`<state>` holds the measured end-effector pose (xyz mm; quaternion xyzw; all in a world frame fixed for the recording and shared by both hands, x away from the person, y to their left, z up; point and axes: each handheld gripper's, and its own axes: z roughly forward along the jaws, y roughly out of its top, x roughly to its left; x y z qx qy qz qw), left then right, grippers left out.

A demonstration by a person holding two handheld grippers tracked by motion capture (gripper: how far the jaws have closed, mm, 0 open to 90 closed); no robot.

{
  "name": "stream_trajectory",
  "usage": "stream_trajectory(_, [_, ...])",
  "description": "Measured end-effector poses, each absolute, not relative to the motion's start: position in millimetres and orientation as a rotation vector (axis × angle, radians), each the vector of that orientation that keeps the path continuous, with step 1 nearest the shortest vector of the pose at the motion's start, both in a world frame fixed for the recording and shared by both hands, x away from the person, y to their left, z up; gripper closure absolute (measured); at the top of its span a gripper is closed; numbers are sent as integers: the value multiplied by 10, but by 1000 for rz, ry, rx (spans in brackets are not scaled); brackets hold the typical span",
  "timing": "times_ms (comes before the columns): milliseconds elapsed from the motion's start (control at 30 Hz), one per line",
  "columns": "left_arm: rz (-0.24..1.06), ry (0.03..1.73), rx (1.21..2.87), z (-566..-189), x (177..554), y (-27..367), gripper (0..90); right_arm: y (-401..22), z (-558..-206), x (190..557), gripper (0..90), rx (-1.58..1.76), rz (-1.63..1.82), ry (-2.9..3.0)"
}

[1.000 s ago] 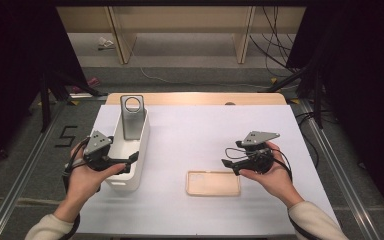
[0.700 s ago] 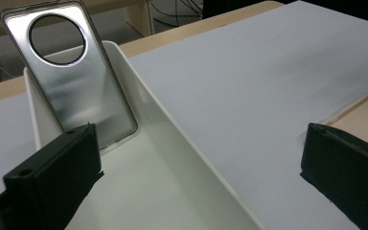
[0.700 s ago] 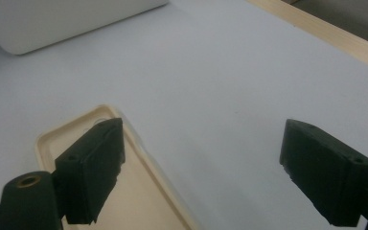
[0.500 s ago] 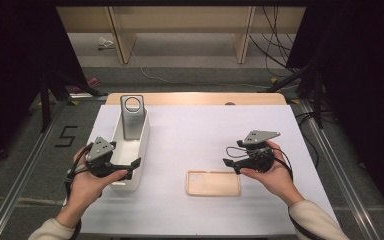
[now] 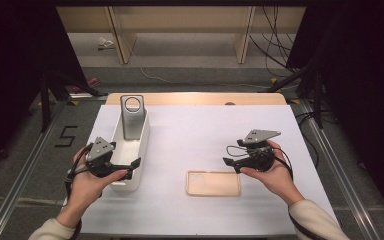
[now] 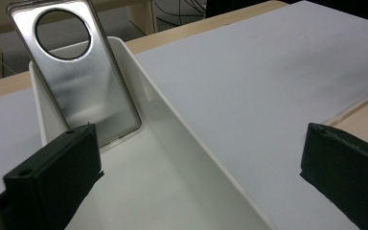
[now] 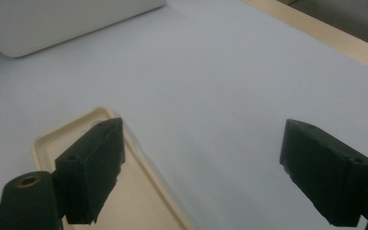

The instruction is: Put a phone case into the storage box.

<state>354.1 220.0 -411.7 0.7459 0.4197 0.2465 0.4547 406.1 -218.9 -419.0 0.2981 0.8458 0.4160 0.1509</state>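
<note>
A silver metal phone backplate (image 5: pixel 132 118) with a round hole stands upright at the far end of a long white bin (image 5: pixel 141 145). In the left gripper view the backplate (image 6: pixel 84 81) leans on the bin's end wall (image 6: pixel 40 124). My left gripper (image 5: pixel 130 167) (image 6: pixel 196 177) is open at the bin's near end, with the jaws either side of its right wall and nothing held. A beige phone case (image 5: pixel 213 183) lies flat on the table. My right gripper (image 5: pixel 230 156) (image 7: pixel 208 167) is open just above the case's (image 7: pixel 143 201) far right corner and holds nothing.
The white table top (image 5: pixel 205 130) has a wooden strip (image 5: pixel 195 98) along its far edge. Metal rails (image 5: pixel 25 165) run along both sides of the table. Beyond the table are floor cables (image 5: pixel 275 30) and wooden legs. The beige case (image 6: pixel 364 120) is at the right of the left gripper view.
My left gripper has drawn back slightly toward the person along the bin. The right gripper has barely shifted. Both stay open.
</note>
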Motion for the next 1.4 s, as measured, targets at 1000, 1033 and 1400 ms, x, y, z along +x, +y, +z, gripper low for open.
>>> stream_trajectory(1000, [601, 1040, 1815, -4104, 3560, 2155, 6, -2018, -4429, 4339, 900, 1056, 676, 2730])
stream_trajectory(1033, [603, 1040, 1814, -4103, 3561, 2157, 6, -2013, -4438, 4340, 900, 1066, 661, 2737])
stream_trajectory(1400, [603, 1041, 1816, -4102, 3565, 2145, 7, -2024, -4504, 4370, 900, 1083, 592, 2756])
